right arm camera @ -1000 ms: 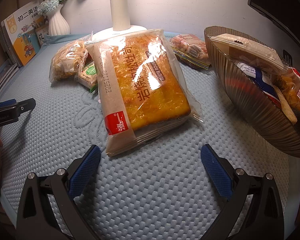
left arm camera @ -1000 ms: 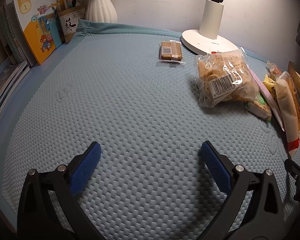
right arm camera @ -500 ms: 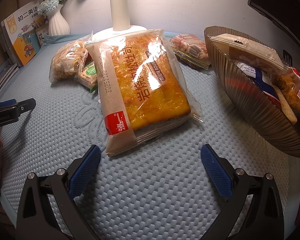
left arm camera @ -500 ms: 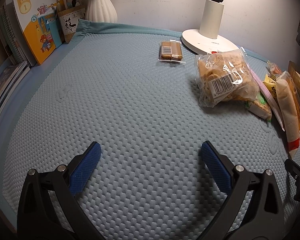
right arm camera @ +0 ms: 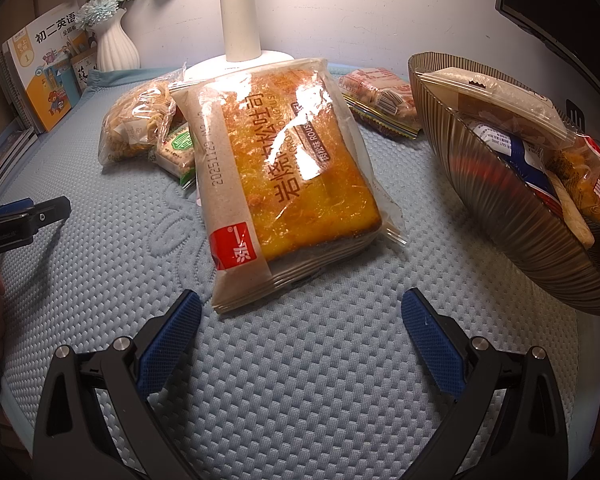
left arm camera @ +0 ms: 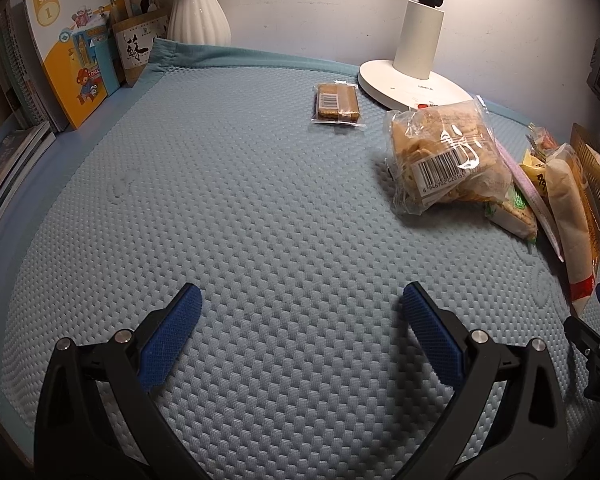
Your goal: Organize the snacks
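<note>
Right gripper [right arm camera: 300, 312] is standing spread wide and holding nothing, low over the blue quilted mat [right arm camera: 300, 380], its blue pads flanking the near end of the toast-bread packet [right arm camera: 288, 176]. Left gripper [left arm camera: 298, 312] is likewise gaping and empty, pointing over bare mat well apart from any snack.

Step in hand, by judgement: the approach to a pick. The toast-bread packet is lying flat, just ahead of the right fingertips and not yet between them. The ribbed basket [right arm camera: 512, 216] is sitting to the right, tilted, and is already carrying several packets, so sorting appears partly done.

Snacks still lying loose: a bag of fried twists [left arm camera: 444, 156] beside the lamp base [left arm camera: 416, 88], a small biscuit pack [left arm camera: 337, 103] alone further out on the mat, a green-labelled cracker pack [right arm camera: 178, 152] tucked against the toast packet, and a red-printed packet [right arm camera: 380, 98] behind it.

Next move is calling for a short advance and a close on the packet's near seam; the film looks slick and the loaf soft, so a light pinch is advisable.

Room: open mat is lying in front of both grippers. The basket rim is crowding the right side, and the toast packet is overlapping its neighbours on the left.
</note>
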`<state>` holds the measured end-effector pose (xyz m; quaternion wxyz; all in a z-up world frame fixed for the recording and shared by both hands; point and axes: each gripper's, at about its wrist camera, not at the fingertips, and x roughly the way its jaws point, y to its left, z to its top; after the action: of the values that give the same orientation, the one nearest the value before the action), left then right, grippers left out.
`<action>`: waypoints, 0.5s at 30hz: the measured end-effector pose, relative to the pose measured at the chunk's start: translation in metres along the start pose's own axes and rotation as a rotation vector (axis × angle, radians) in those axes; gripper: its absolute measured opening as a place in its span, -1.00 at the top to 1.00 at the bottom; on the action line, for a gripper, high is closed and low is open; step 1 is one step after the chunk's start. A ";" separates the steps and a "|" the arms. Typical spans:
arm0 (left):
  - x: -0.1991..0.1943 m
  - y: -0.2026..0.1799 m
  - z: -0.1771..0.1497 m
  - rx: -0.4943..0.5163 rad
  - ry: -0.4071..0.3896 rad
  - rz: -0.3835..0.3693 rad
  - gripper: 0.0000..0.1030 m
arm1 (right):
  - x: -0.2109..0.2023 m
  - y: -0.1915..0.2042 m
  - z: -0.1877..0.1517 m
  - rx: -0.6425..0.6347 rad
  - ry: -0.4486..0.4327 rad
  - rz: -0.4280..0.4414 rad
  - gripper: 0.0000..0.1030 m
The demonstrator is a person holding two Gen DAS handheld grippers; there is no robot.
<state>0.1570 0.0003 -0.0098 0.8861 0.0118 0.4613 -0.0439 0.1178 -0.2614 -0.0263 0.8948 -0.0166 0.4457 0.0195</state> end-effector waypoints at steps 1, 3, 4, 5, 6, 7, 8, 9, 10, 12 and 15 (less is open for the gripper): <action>0.000 0.000 0.000 -0.001 -0.001 -0.002 -0.94 | 0.000 0.000 0.000 0.000 0.000 0.000 -0.91; 0.001 -0.001 0.001 -0.001 0.000 -0.005 -0.94 | 0.000 0.000 0.000 0.000 0.000 0.000 -0.91; 0.001 0.000 0.001 -0.002 0.000 -0.007 -0.94 | 0.000 0.000 0.000 0.000 0.000 0.000 -0.91; 0.000 -0.001 0.001 -0.002 -0.001 -0.012 -0.94 | 0.000 0.000 0.000 0.000 0.000 0.000 -0.91; 0.000 0.000 0.001 -0.003 -0.004 -0.018 -0.94 | 0.000 0.000 0.000 0.000 0.000 0.000 -0.91; -0.001 0.000 0.001 -0.004 -0.007 -0.027 -0.94 | 0.000 0.000 0.000 0.000 0.000 0.000 -0.91; -0.002 0.000 0.001 -0.006 -0.012 -0.035 -0.94 | 0.000 0.000 0.000 0.000 0.000 0.000 -0.91; -0.004 0.000 0.001 -0.006 -0.018 -0.041 -0.93 | 0.000 0.000 0.000 -0.001 0.000 -0.001 -0.91; -0.005 0.000 0.001 -0.002 -0.024 -0.054 -0.93 | -0.001 0.001 0.000 -0.001 0.000 -0.002 -0.91; -0.009 -0.001 0.003 0.003 -0.025 -0.071 -0.93 | -0.001 0.002 -0.001 0.003 0.000 -0.005 -0.91; -0.024 -0.005 0.009 0.005 -0.020 -0.172 -0.93 | -0.006 0.000 -0.004 0.043 0.035 -0.001 -0.91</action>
<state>0.1497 -0.0033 0.0153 0.8835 -0.0261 0.4517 -0.1211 0.1108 -0.2614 -0.0241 0.8870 0.0021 0.4617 0.0089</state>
